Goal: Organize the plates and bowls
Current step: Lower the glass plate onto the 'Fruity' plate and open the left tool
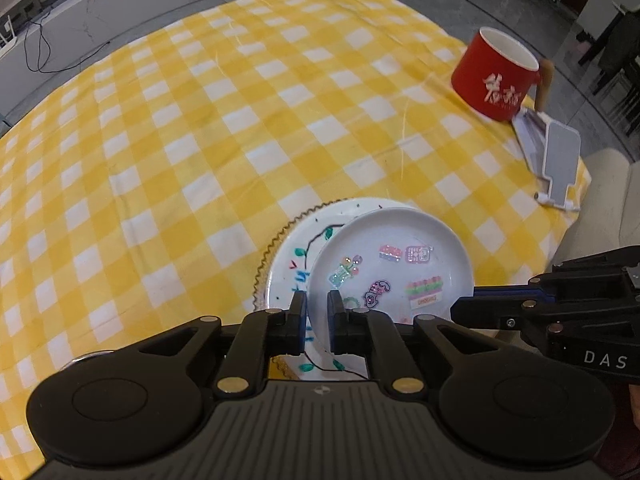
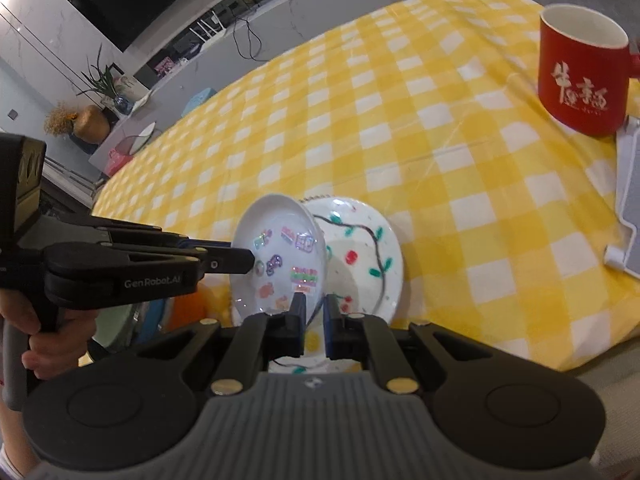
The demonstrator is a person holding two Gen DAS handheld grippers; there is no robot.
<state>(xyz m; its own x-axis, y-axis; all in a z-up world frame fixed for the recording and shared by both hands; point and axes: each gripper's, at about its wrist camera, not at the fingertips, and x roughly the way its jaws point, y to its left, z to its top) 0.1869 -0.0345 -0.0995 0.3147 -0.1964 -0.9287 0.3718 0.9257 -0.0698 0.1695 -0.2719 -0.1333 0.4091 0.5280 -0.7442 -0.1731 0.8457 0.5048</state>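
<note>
Left wrist view: our left gripper (image 1: 317, 312) fingers pinch the sticker dish (image 1: 390, 268) rim, hiding part of it; right gripper (image 2: 315, 312) fingers clamp the painted plate (image 2: 360, 260).

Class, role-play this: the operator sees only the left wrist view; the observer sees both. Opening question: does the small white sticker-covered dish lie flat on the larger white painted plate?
Observer: No, the small white sticker-covered dish stands steeply tilted over the larger white painted plate.
Operator: What does it hide on the plate?
Observer: A red painted cherry.
Operator: And the right gripper?
Observer: Its jaws are shut on the dish's rim.
</note>
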